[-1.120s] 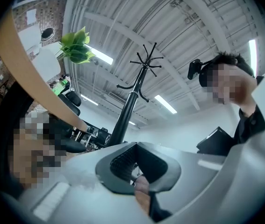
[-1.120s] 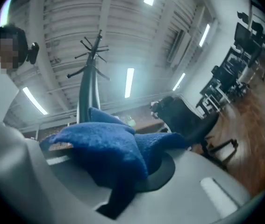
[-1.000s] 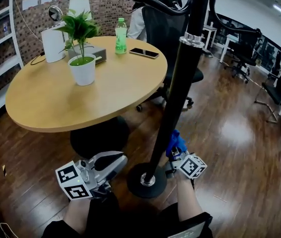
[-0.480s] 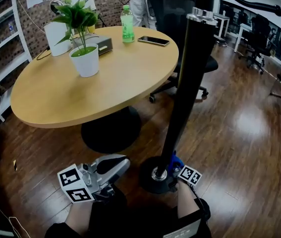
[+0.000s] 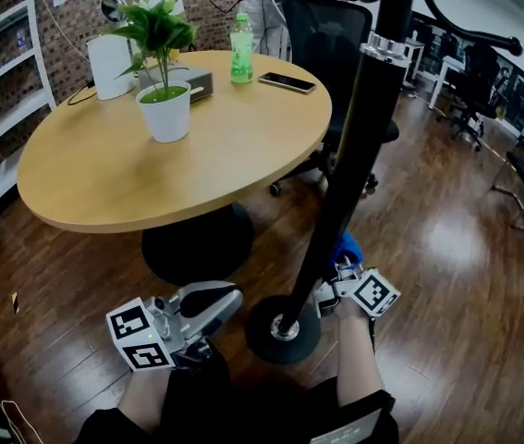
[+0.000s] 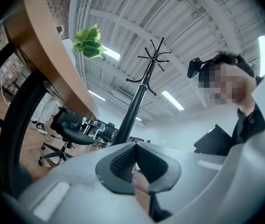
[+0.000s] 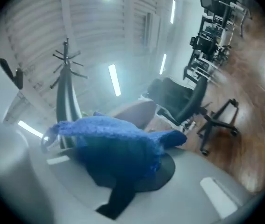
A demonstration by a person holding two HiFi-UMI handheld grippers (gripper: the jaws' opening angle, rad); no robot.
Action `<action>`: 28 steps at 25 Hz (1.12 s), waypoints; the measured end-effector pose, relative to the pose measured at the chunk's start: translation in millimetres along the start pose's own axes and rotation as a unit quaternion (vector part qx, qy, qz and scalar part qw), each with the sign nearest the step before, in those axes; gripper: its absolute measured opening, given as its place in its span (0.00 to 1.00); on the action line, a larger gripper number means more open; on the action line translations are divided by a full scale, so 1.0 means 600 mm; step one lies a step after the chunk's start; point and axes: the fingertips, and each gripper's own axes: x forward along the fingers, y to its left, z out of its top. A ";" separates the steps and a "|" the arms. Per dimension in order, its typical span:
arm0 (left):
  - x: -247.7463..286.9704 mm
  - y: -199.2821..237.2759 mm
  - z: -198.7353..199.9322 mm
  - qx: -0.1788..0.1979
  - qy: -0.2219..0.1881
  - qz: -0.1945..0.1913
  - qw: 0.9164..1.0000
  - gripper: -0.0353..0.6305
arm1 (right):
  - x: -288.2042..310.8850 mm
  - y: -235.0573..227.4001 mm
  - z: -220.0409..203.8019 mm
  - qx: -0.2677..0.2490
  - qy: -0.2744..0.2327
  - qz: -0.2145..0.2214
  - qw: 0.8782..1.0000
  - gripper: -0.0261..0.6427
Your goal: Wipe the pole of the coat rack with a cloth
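Two grippers sit low near the floor, one on each side of the rack's round base [image 5: 283, 329]. The right gripper [image 5: 337, 281] is clamped on a blue cloth [image 5: 345, 248], which bunches up over its jaws in the right gripper view [image 7: 118, 143]. From the head view the cloth lies against the lower part of the black pole [image 5: 354, 155], on its right side. It looks to be touching, though the angle leaves that uncertain. In the right gripper view the pole [image 7: 67, 101] rises just left of the cloth.

The left gripper [image 5: 208, 302] hangs left of the base, apart from the pole, with its jaws together and nothing in them [image 6: 134, 164]. Behind the rack stands a round wooden table [image 5: 151, 183] bearing a potted plant [image 5: 166, 109], a green bottle [image 5: 241, 49] and a phone [image 5: 286, 82].
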 end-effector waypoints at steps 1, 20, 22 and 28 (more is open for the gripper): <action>-0.001 -0.003 0.006 0.002 -0.003 -0.003 1.000 0.04 | 0.012 0.047 0.041 -0.038 -0.014 0.018 0.999 0.07; -0.009 -0.005 0.095 0.027 -0.062 -0.023 0.997 0.04 | 0.038 0.585 0.189 -0.695 -0.187 0.147 0.679 0.07; -0.001 0.001 0.084 0.019 -0.055 -0.022 0.998 0.04 | 0.043 0.533 0.137 -0.727 -0.129 0.130 0.662 0.08; 0.019 0.018 0.044 -0.001 -0.033 -0.022 0.999 0.04 | -0.007 0.365 0.010 -0.675 -0.003 0.120 0.728 0.08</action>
